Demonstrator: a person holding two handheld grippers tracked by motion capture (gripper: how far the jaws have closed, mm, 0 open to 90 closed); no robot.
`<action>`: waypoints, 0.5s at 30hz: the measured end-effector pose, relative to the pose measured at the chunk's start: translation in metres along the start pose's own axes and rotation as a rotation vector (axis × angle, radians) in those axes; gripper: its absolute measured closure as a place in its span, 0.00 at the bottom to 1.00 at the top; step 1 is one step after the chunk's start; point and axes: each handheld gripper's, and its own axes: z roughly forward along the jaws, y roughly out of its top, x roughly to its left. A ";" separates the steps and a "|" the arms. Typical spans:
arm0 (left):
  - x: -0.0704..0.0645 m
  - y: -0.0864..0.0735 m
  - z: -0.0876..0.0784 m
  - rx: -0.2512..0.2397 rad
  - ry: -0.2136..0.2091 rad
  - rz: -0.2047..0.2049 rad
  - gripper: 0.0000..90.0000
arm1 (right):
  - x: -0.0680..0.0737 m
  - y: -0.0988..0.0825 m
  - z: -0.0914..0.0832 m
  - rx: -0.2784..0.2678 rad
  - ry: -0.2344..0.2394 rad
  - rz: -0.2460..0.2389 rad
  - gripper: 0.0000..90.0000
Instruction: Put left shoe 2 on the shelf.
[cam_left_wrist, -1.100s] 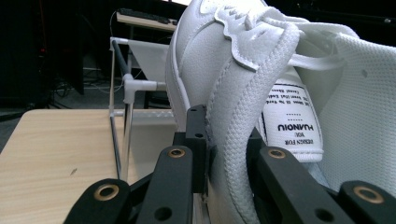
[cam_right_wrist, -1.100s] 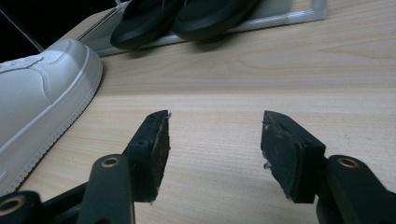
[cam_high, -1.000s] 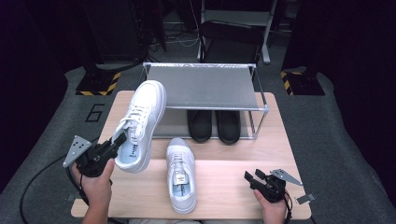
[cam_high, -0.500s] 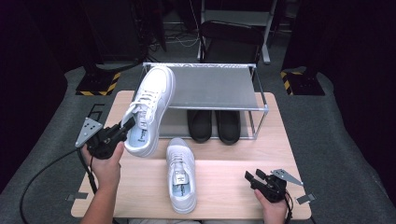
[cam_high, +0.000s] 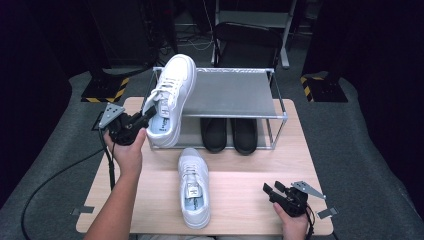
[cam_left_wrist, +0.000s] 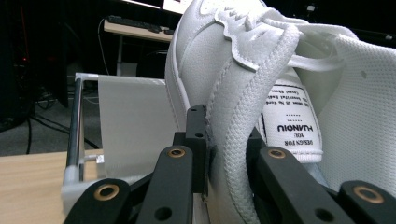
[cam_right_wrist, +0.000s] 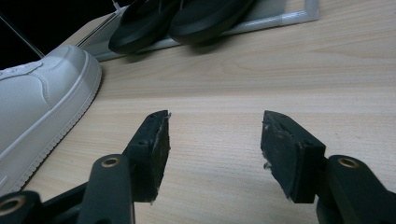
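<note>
Jaws pinch sneaker (cam_high: 170, 97) collar, toe toward rack (cam_high: 235, 92)

Our left tongs (cam_high: 148, 116) sit mid-left, jaws clamped; our right tongs (cam_high: 270, 189), lower right, gape wide.

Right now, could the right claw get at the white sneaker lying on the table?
Probably yes. The right claw is open and holds nothing, and bare table lies between it and the sneaker. Nothing stands in between; the left claw is busy holding the other sneaker up by the rack.
</note>
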 end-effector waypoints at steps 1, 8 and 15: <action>-0.001 0.002 0.004 0.004 0.004 0.005 0.90 | 0.000 0.000 0.000 0.000 0.000 0.002 0.46; -0.005 0.014 0.026 0.023 0.010 0.008 0.90 | -0.001 0.000 0.000 -0.003 0.002 0.005 0.47; -0.008 0.026 0.046 0.026 0.011 -0.005 0.90 | -0.003 0.000 -0.001 -0.005 0.003 0.016 0.46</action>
